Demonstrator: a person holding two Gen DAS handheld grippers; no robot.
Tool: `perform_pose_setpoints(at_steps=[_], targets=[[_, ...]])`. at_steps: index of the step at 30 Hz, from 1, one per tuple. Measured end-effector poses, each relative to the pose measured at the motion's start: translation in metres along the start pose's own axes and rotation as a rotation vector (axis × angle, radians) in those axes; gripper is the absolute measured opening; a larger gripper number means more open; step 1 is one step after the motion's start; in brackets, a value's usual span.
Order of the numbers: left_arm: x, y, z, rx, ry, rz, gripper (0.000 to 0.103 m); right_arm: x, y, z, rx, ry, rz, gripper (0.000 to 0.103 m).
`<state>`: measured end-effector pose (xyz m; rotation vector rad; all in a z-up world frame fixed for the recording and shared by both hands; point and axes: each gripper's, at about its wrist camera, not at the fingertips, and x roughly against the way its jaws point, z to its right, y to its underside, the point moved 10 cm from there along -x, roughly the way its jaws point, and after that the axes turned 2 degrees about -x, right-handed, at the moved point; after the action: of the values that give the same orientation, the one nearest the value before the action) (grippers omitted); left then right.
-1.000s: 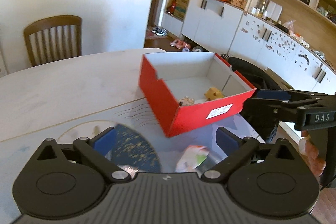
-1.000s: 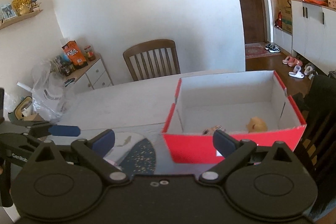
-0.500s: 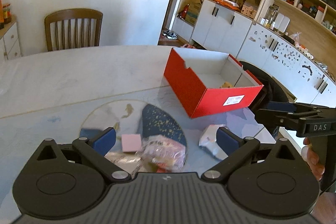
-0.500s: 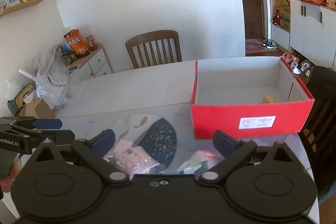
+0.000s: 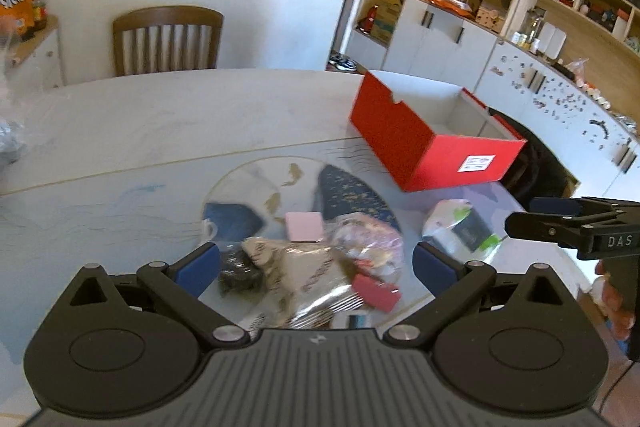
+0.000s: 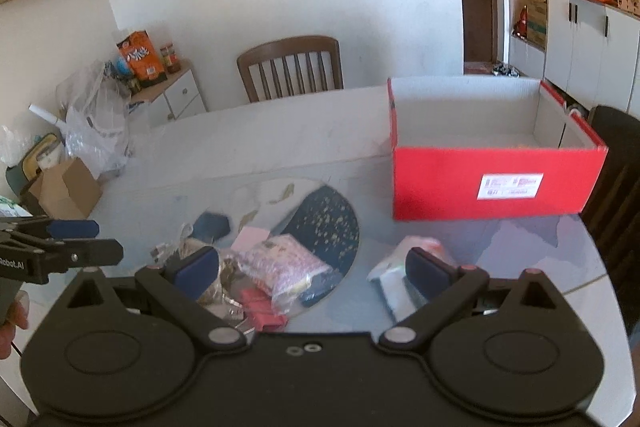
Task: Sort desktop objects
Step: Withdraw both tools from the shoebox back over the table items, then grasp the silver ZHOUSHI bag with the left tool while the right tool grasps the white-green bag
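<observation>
A red open box (image 5: pixel 424 147) (image 6: pixel 492 183) stands on the table's far right. In front of it lies a heap of small items: a pink pad (image 5: pixel 304 226) (image 6: pixel 250 238), a clear packet with pink contents (image 5: pixel 366 241) (image 6: pixel 282 265), a silvery wrapper (image 5: pixel 308 279), a red clip (image 5: pixel 376 293) (image 6: pixel 262 309) and a white-green packet (image 5: pixel 464 227) (image 6: pixel 394 277). My left gripper (image 5: pixel 314 265) is open above the heap, holding nothing. My right gripper (image 6: pixel 314 267) is open too, empty, between heap and white-green packet.
The table (image 5: pixel 160 115) has a round patterned mat (image 6: pixel 320 215) under glass. A wooden chair (image 5: pixel 168 41) (image 6: pixel 292 67) stands at the far edge. A dark chair back (image 6: pixel 616 179) is right of the box. A plastic bag (image 6: pixel 96 123) and cardboard box (image 6: pixel 64 189) sit at left.
Both grippers have pulled back from the red box toward the near side of the table. The heap of small items has come into view beneath them. Both stayed open.
</observation>
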<state>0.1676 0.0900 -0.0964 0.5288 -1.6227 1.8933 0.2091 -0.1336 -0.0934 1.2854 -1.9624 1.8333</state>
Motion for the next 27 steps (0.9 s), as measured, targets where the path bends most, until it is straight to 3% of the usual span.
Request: perform_pose_setpoints(at_steps=[11,18,27], targets=[[0.005,0.036,-0.029,0.032,-0.013,0.01,0.103,-0.016,0.032,-0.02,0.032,0.021,-0.041,0.1],[-0.006,0.058,-0.03,-0.045,-0.026,-0.023,0.103,-0.032,0.049,-0.029,0.074,0.04,-0.078,0.099],[-0.032,0.067,-0.018,-0.098,-0.013,-0.07,0.103,-0.034,0.046,-0.001,0.088,0.13,-0.065,0.099]])
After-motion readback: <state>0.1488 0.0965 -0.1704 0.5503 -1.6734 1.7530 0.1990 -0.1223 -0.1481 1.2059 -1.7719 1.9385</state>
